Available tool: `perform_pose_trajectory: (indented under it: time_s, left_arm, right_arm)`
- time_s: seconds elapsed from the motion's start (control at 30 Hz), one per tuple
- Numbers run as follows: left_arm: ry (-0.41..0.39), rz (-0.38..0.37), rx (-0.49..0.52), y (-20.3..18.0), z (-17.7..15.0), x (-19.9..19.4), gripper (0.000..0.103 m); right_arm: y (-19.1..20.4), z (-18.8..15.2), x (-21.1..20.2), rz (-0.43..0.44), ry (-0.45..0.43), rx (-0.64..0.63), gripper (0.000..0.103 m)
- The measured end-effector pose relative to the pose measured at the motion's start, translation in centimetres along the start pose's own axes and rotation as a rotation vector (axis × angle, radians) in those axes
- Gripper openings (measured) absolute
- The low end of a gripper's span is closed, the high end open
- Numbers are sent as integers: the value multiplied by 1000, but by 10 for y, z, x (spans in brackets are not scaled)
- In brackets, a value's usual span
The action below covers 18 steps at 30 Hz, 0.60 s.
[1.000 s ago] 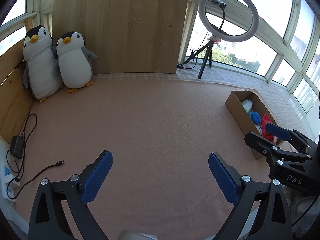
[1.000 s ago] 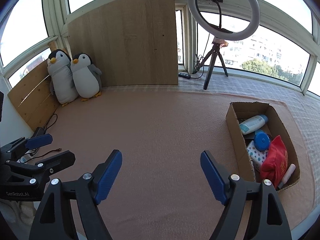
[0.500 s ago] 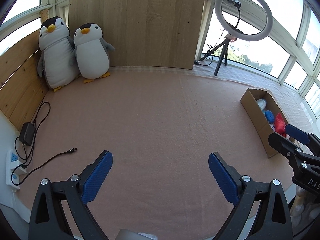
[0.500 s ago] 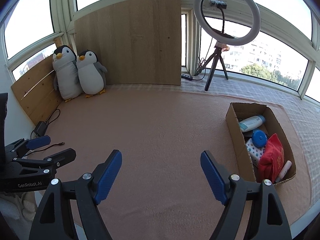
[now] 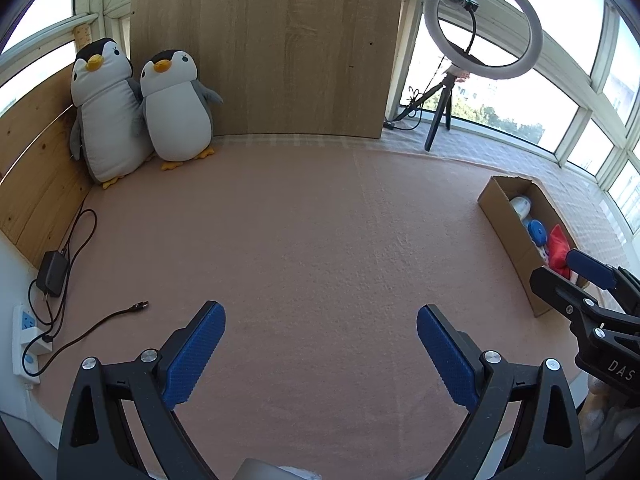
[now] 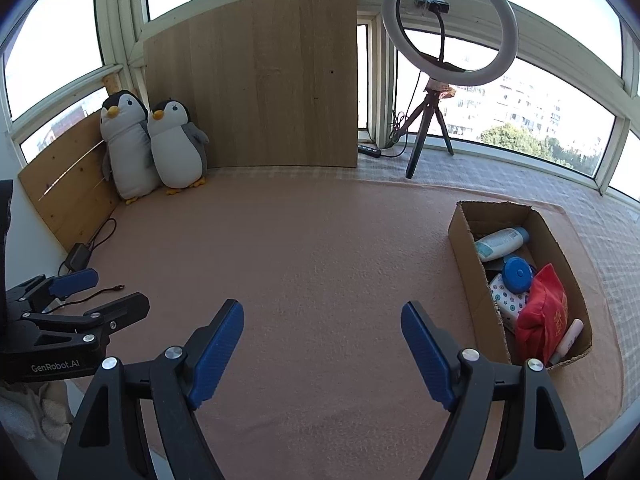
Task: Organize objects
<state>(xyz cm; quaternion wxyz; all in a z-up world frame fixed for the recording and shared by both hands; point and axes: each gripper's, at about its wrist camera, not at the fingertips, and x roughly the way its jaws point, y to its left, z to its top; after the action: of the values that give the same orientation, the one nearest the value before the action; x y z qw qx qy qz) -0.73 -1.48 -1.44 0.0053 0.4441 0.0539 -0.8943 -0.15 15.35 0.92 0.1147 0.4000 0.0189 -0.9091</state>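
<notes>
While both the left gripper (image 5: 320,354) and right gripper (image 6: 322,350) stand agape and empty, the red pouch (image 6: 542,308) lies inside the cardboard box (image 6: 466,244); probably soft and light, best pinched mid-body.

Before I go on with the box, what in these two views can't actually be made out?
- Cardboard box, left wrist view: its near end sits behind the right gripper.
- Box floor, right wrist view: covered by the red pouch and white bottle.
- Pouch print: too small to read.
- Power strip, left wrist view: partly cut by the fisheye edge.
</notes>
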Motion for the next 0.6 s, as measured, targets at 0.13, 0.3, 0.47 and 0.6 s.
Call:
perform_pose_trajectory:
  time_s: [0.13, 0.3, 0.47, 0.6]
  left_arm:
    - [1, -4, 5, -1, 2, 2, 98]
    - [4, -5, 9, -1, 4, 5, 98]
    - [5, -5, 8, 0, 5, 5, 98]
    - [6, -7, 9, 1, 6, 7, 98]
  right_arm:
    - [-3, 1, 2, -2, 3, 5, 78]
    - [-3, 2, 4, -2, 7, 4, 78]
    - [-5, 2, 7, -2, 13, 6, 78]
    - [-6, 2, 10, -5, 19, 9, 78]
